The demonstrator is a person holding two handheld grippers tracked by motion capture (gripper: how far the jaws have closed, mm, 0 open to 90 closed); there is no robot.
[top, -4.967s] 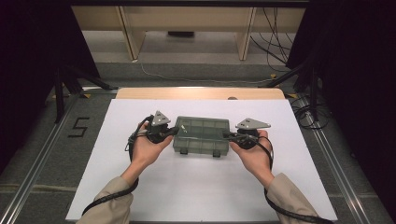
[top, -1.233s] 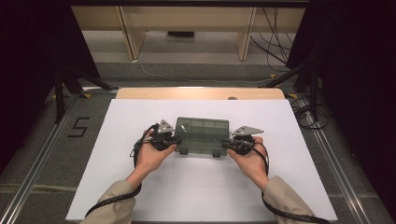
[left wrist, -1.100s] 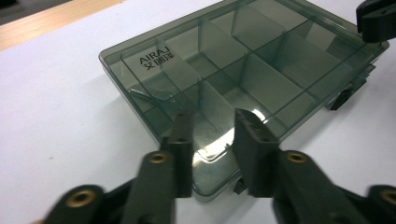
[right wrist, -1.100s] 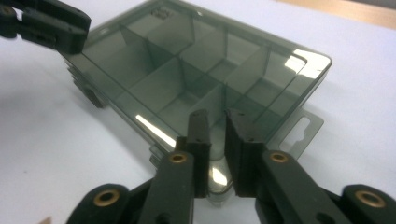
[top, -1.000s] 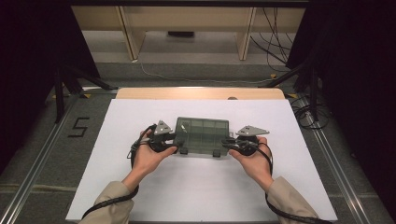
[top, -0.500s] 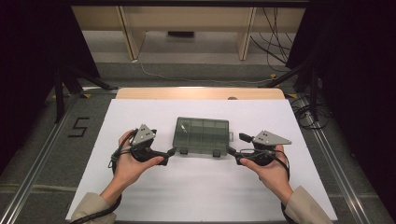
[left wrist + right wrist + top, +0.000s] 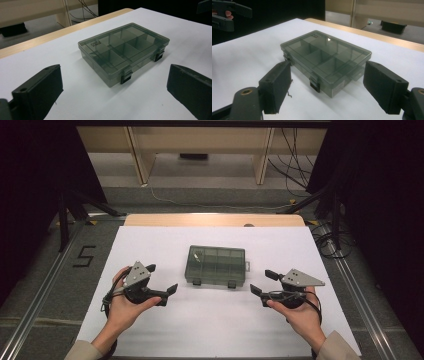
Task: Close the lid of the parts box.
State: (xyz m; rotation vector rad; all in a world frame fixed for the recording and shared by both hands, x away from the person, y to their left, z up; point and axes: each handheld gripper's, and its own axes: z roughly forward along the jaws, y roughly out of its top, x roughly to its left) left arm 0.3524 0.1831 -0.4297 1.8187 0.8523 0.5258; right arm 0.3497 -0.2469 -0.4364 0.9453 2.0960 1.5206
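Note:
A smoky-grey see-through compartment box [image 7: 216,265] lies flat in the middle of the white table [image 7: 215,330], lid closed, with two black latches on its near side. My left gripper [image 7: 161,278] is held left of it, open and holding nothing, a short gap from the box. My right gripper [image 7: 262,282] is off to the box's right, also open and holding nothing. In the left gripper view, the box [image 7: 123,50] lies ahead of the spread jaws of the left gripper [image 7: 113,83]. In the right gripper view, the box [image 7: 325,56] sits just beyond the right gripper [image 7: 328,75].
A wooden strip [image 7: 215,219] runs along the table's far edge. A black "5" [image 7: 84,256] marks the floor at left, and cables [image 7: 332,242] lie at right. The left gripper [image 7: 227,12] shows far off in the right gripper view.
Both grippers were against the box's two ends. They have drawn back outward and toward the person, jaws wide. The box stays where it was.

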